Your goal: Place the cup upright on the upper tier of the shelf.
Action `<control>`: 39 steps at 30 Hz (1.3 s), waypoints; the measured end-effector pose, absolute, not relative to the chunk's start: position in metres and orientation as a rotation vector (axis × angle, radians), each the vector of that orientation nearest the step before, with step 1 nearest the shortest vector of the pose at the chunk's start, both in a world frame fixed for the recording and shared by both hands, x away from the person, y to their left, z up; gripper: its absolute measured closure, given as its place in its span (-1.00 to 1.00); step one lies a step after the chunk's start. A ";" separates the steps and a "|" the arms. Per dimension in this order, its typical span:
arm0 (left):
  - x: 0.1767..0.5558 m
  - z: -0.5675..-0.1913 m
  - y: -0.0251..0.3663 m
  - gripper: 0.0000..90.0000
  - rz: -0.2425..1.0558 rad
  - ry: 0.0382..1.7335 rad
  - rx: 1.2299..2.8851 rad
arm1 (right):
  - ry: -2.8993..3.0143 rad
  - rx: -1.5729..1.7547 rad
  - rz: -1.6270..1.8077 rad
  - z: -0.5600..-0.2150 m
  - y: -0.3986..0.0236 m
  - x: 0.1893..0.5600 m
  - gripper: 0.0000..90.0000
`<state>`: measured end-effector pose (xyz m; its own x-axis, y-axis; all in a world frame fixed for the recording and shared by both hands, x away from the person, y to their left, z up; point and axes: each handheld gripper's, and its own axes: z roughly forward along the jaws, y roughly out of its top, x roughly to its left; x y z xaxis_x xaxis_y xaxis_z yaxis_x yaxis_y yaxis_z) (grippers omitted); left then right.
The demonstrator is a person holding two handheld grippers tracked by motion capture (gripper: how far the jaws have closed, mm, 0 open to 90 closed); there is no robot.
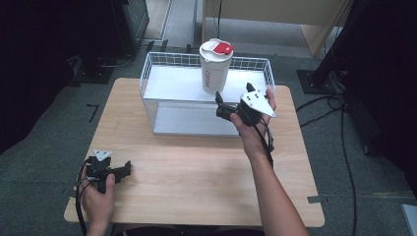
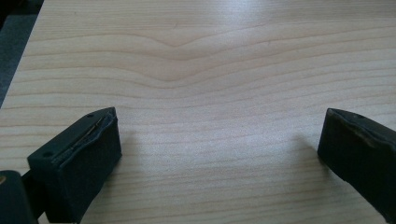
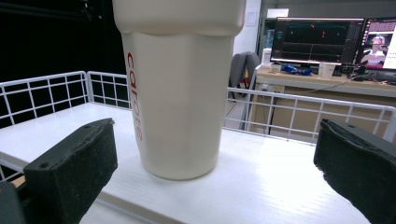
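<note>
A tall white tumbler [image 1: 215, 66] with red lettering and a red tab on its lid stands upright on the top shelf of a white wire rack [image 1: 167, 81]. My right gripper [image 1: 220, 109] is held open just in front of the tumbler [image 3: 180, 88], level with its base; the jaws stand wide on either side and do not touch it. My left gripper [image 1: 125, 169] rests low over the wooden table [image 1: 196, 162] at the front left. It is open with bare wood [image 2: 210, 93] between its jaws.
The rack [image 3: 299, 112] has a wire rail round its top shelf and a lower white shelf [image 1: 194, 120]. Cables trail on the grey floor at the right [image 1: 344, 137]. A desk with monitors [image 3: 317, 39] stands beyond the rack.
</note>
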<state>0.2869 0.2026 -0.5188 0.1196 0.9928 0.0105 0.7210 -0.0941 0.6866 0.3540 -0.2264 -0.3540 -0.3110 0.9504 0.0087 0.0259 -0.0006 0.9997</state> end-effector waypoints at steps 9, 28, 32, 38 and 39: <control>0.287 -0.519 0.203 -1.00 0.668 1.656 1.875 | 1.452 1.062 1.408 -0.364 -0.243 0.339 -1.00; 0.287 -0.519 0.202 -1.00 0.668 1.656 1.873 | 1.425 1.135 1.369 -0.397 -0.287 0.310 -1.00; 0.287 -0.519 0.203 -1.00 0.667 1.656 1.877 | 1.412 1.157 1.364 -0.404 -0.296 0.304 -1.00; 0.287 -0.519 0.203 -1.00 0.667 1.656 1.876 | 1.417 1.176 1.343 -0.416 -0.308 0.295 -1.00; 0.287 -0.519 0.203 -1.00 0.667 1.656 1.877 | 1.418 1.186 1.336 -0.418 -0.310 0.293 -1.00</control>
